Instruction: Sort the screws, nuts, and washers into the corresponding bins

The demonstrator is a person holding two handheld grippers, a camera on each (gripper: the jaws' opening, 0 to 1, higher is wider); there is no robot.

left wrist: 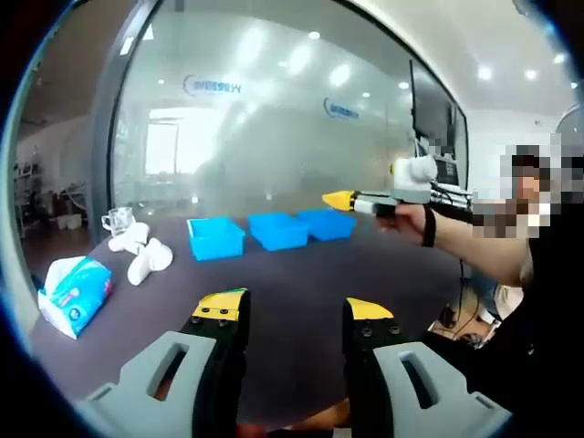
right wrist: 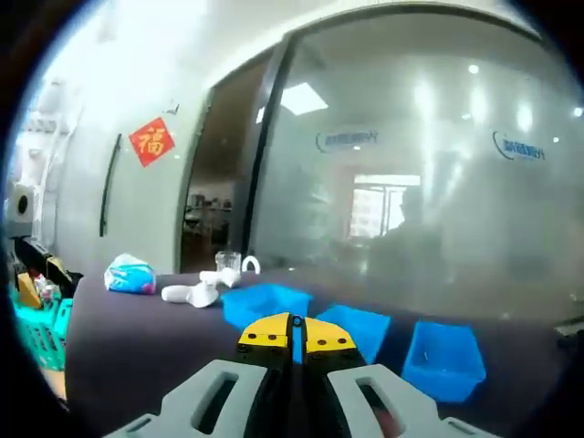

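Three blue bins stand in a row on the dark table: the left bin [left wrist: 216,237], the middle bin [left wrist: 278,230] and the right bin [left wrist: 327,223]. I cannot see what they hold. My left gripper [left wrist: 295,308] hangs open above the near part of the table [left wrist: 301,274], short of the bins, with nothing between its yellow tips. A person's hand holds my right gripper [left wrist: 339,200] in the air above the right bin. In the right gripper view that gripper [right wrist: 297,336] is shut, tips together, over the same bins [right wrist: 265,303], [right wrist: 356,327], [right wrist: 443,356].
A tissue pack [left wrist: 75,292] lies near the table's left edge, with white objects [left wrist: 139,254] and a glass cup [left wrist: 119,219] beyond it. A frosted glass wall [left wrist: 274,128] rises behind the table. A teal basket [right wrist: 36,338] sits off the table's end. A person stands at the right.
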